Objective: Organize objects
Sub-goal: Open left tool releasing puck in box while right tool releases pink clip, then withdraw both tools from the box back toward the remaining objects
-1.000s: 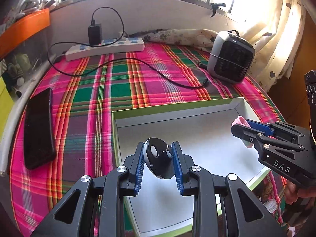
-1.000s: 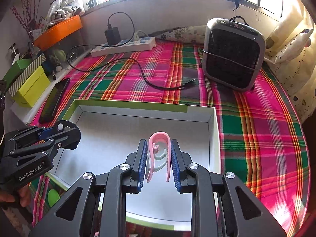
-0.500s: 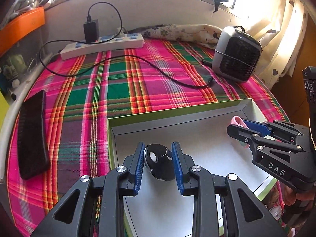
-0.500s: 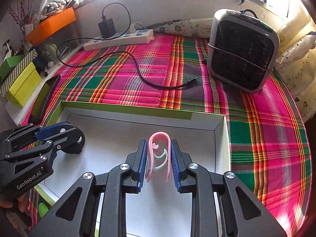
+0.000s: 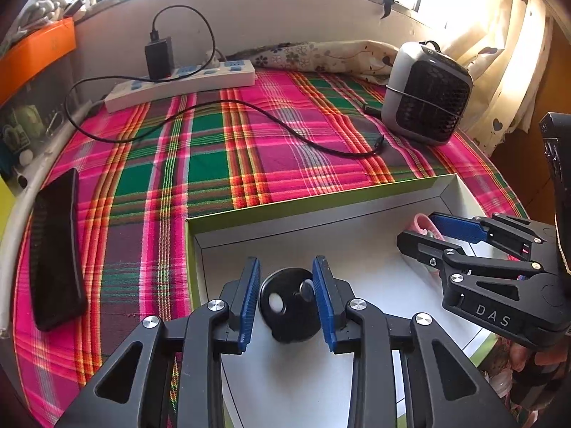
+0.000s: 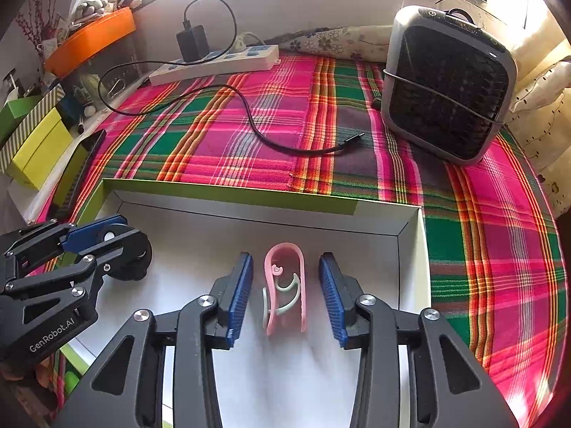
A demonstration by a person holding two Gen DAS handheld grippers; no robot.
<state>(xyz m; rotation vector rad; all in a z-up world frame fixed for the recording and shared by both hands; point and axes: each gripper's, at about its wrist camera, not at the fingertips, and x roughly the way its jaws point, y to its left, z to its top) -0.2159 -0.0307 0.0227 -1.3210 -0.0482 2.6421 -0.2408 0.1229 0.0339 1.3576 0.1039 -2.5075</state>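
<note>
Plaid cloth in pink, green and red spread over the desk, with a shallow white tray edged in green lying on it near the cameras. Both claws lowered into the tray side by side.

Left claw opening, blue pads on either side of a black round disc with a white spot and a small knob on its face. Disc sitting on the tray floor at the near left corner; right pad touching or almost touching the knob, left pad just clear of the rim.

Right claw opening as well, pads standing clear on both sides of a pink clip with pale green curls inside. Clip lying on the white floor toward the tray's right wall, touched by neither pad. Seen from the left wrist, only the pink tip showing past the right claw's fingers.

Beyond the tray: a black cable snaking across the cloth from a black charger plugged into a white power strip at the back wall. Grey small heater standing at the far right. Dark phone lying flat at the left edge of the cloth. Orange tray and yellow-green boxes off to the left; patterned curtain at the right.
</note>
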